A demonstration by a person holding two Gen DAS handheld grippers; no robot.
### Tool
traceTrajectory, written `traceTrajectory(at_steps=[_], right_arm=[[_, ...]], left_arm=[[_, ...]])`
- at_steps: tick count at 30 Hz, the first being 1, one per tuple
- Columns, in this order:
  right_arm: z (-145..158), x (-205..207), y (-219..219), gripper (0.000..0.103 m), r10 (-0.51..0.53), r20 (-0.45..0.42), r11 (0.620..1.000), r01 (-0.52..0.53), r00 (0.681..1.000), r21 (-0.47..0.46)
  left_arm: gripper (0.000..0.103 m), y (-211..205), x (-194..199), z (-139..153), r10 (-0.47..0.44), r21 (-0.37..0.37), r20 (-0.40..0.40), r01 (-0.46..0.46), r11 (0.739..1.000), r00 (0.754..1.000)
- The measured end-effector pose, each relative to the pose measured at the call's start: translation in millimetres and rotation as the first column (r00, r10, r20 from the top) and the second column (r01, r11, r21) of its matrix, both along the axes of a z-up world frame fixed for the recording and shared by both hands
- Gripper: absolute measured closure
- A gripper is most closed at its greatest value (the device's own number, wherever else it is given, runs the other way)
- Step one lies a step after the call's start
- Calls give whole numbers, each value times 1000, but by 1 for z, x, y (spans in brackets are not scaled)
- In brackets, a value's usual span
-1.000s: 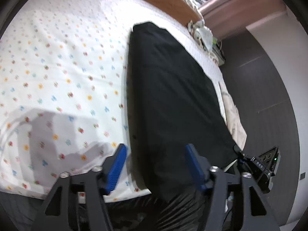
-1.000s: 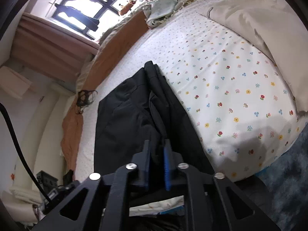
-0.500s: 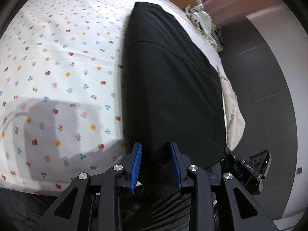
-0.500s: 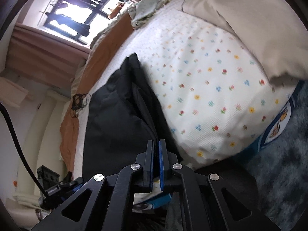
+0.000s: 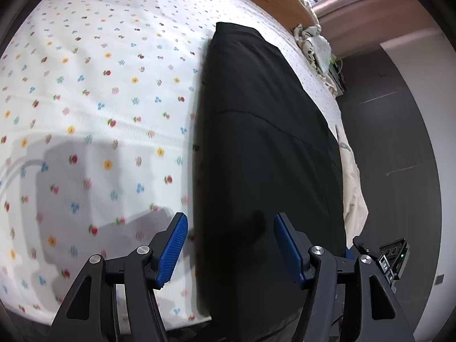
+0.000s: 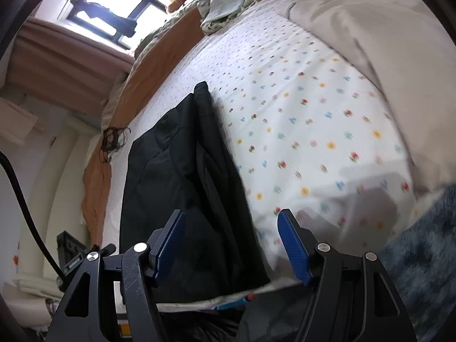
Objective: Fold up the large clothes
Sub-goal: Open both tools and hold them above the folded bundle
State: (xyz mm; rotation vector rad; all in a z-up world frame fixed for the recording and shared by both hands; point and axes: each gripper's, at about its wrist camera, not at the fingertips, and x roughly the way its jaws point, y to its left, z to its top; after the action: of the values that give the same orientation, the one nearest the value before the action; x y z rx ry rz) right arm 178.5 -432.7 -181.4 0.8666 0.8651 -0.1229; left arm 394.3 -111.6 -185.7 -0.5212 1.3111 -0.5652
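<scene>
Here, both tongs spreading, blue pads clear of cloth. Left gripper (image 5: 230, 245) poised over the near end of the black garment (image 5: 256, 142), straddling its left edge. Right gripper (image 6: 231, 245) over the same end, astride its right, layered edge (image 6: 211, 171). Lying on the flowered bedsheet (image 5: 99, 99), long axis straight away from both, toward the brown headboard (image 6: 159, 57). Neither hand clearly nearer.
</scene>
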Motion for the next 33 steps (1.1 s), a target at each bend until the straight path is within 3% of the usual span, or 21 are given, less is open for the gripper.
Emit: traceTrajectory(at_steps=[9, 17, 25, 33], right_arm=[[3, 59, -14, 33, 90, -36, 996, -90, 995, 2], [-13, 109, -22, 32, 157, -92, 988, -157, 983, 14], [-38, 148, -29, 32, 236, -114, 969, -225, 965, 105], [-52, 188, -23, 32, 310, -72, 939, -294, 948, 180]], left_arm=[[39, -3, 30, -5, 18, 17, 8, -18, 1000, 1000], [39, -9, 51, -6, 18, 24, 28, -18, 1000, 999], [39, -16, 69, -14, 12, 33, 25, -13, 999, 1000], [39, -36, 95, -19, -12, 47, 30, 11, 999, 999]])
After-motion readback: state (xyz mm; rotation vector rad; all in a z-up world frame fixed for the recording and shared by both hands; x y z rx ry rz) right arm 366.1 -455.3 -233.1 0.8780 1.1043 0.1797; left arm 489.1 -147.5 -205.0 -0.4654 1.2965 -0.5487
